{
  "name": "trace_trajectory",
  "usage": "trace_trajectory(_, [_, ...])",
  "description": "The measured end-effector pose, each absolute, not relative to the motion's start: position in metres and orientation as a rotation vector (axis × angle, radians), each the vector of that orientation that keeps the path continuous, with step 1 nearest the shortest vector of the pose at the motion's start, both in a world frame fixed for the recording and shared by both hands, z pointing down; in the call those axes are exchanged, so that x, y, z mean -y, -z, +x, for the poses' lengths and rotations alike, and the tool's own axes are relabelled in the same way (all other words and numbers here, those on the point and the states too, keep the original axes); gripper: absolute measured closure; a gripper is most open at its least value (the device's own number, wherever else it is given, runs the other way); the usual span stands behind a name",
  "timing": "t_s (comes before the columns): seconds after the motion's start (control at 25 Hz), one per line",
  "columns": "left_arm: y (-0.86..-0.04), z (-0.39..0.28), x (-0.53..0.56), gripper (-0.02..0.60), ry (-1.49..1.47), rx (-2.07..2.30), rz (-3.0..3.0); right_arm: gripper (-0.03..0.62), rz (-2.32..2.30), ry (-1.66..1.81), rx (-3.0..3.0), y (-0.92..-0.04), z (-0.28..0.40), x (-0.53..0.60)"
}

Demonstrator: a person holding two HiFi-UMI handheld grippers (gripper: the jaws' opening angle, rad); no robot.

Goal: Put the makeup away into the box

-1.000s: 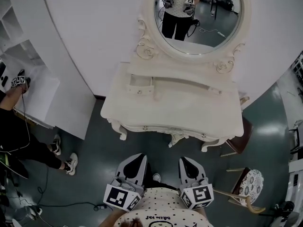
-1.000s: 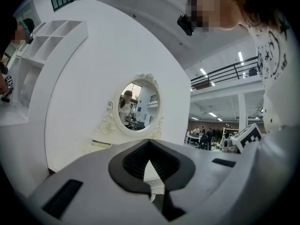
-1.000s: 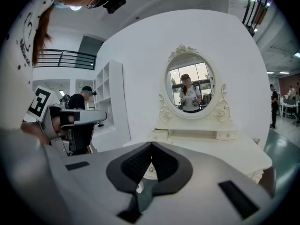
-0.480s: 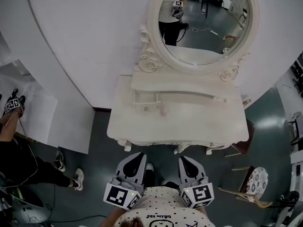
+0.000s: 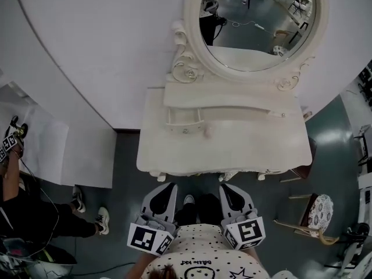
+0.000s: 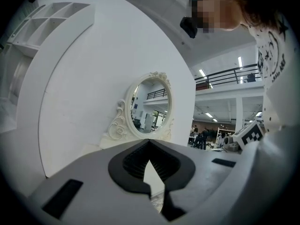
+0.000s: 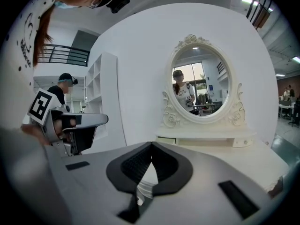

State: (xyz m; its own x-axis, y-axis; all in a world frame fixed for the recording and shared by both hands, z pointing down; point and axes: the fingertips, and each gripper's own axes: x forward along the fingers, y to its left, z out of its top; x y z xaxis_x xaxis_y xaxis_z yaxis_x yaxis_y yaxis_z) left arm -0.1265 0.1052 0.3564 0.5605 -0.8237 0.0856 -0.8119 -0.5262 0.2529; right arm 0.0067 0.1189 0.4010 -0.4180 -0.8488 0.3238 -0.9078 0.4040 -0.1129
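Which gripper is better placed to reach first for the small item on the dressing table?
Right, slightly. The small item lies a little nearer the right gripper than the left gripper. Both are shut, empty and short of the table.

White top (image 5: 200, 253) dotted black, grey left gripper (image 5: 166, 186) and right gripper (image 5: 227, 188), black-and-white marker cubes (image 5: 150, 239)

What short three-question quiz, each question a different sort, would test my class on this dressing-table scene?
1. True or false: the left gripper holds something between its jaws.
2. Multiple choice: the mirror on the dressing table is A) oval, B) square, C) triangular.
3. Fill in: the right gripper has its jaws ____.
Key: 1 false; 2 A; 3 shut.
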Motion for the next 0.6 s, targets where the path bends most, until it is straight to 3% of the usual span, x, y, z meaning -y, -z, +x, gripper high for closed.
trace_trajectory(0.6, [-0.360,-0.118,-0.023,0.586,0.071,1.418,2.473,0.586,1.476,-0.412,2.474,-0.405,0.014,-0.029])
